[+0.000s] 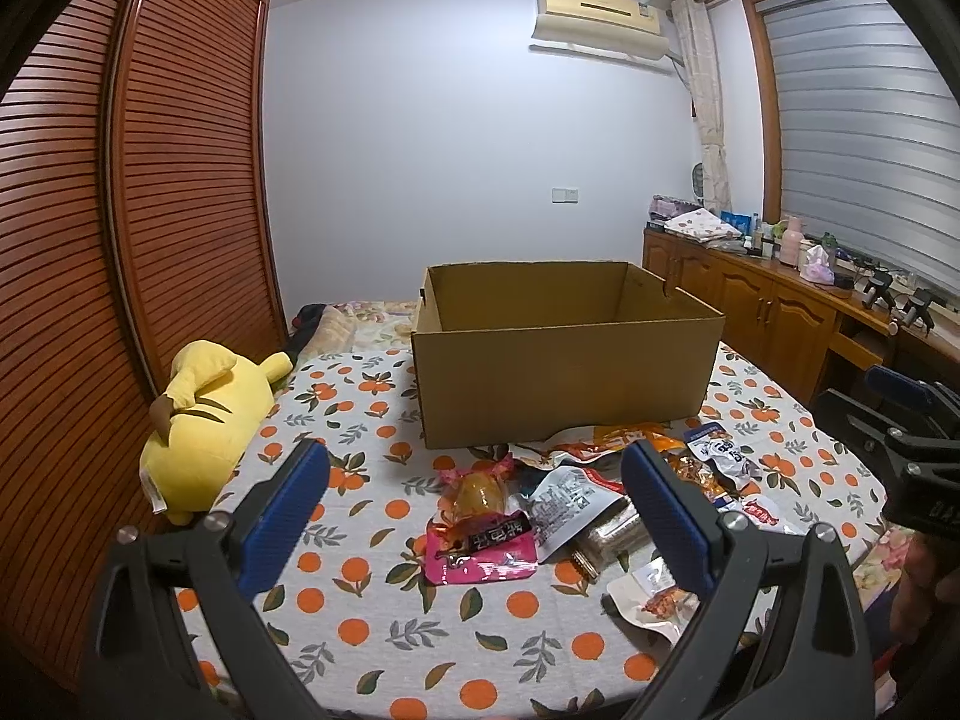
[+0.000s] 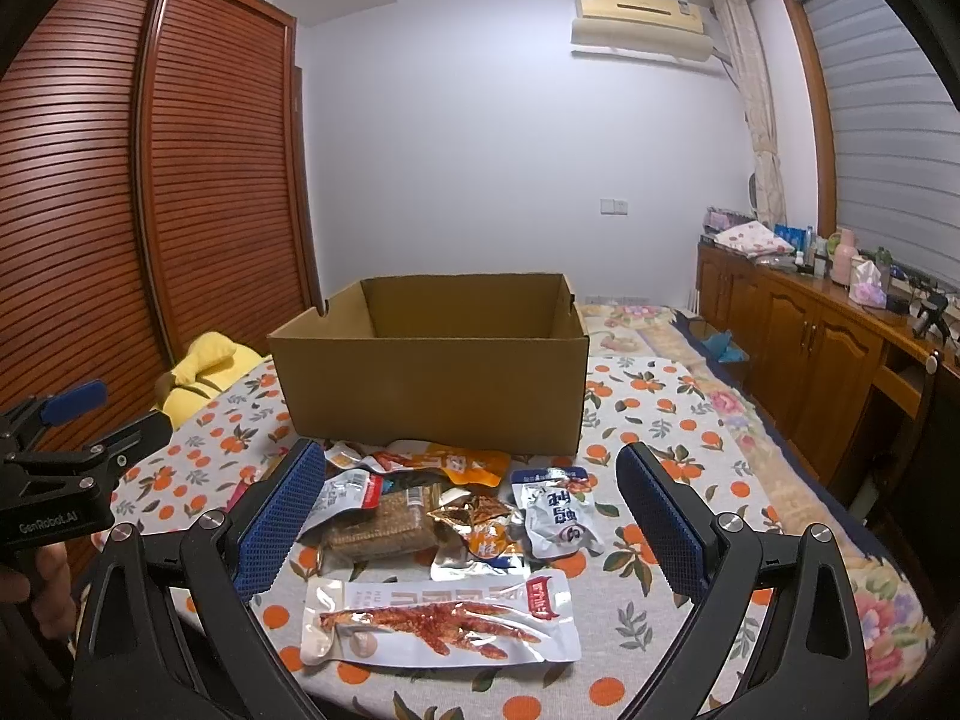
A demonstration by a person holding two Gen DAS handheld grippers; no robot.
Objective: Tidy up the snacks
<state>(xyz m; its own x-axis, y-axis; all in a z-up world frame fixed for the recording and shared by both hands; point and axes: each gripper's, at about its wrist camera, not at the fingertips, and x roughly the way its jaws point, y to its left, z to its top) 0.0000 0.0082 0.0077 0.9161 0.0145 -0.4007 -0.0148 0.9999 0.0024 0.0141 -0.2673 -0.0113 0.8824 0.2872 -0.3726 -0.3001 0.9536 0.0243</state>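
1. Bed (image 1: 372, 594) with an orange-print sheet takes up the foreground; wardrobe (image 1: 150, 180) to the left, wooden cabinets (image 2: 798, 336) to the right.
2. Cardboard box (image 1: 564, 372), open at the top, sits upright on the sheet just behind the snack pile; its inside is not visible.
3. Yellow plush toy (image 1: 204, 414) lies at the bed's left edge, well apart from the box.
4. Left gripper (image 1: 474, 480) is level and aimed at the box, fingers spread wide, gripping nothing; the pink packet (image 1: 480, 546) lies between them on the sheet.
5. Right gripper (image 2: 471, 483) is level over the pile, fingers wide apart and empty; a hand (image 2: 42, 570) grips the other tool's handle at left.
6. Snacks lie loose in front of the box: chicken-foot packet (image 2: 444, 621) nearest, brown cracker pack (image 2: 384, 525), white pouch (image 2: 558, 516), orange pouch (image 2: 456, 462) touching the box base.
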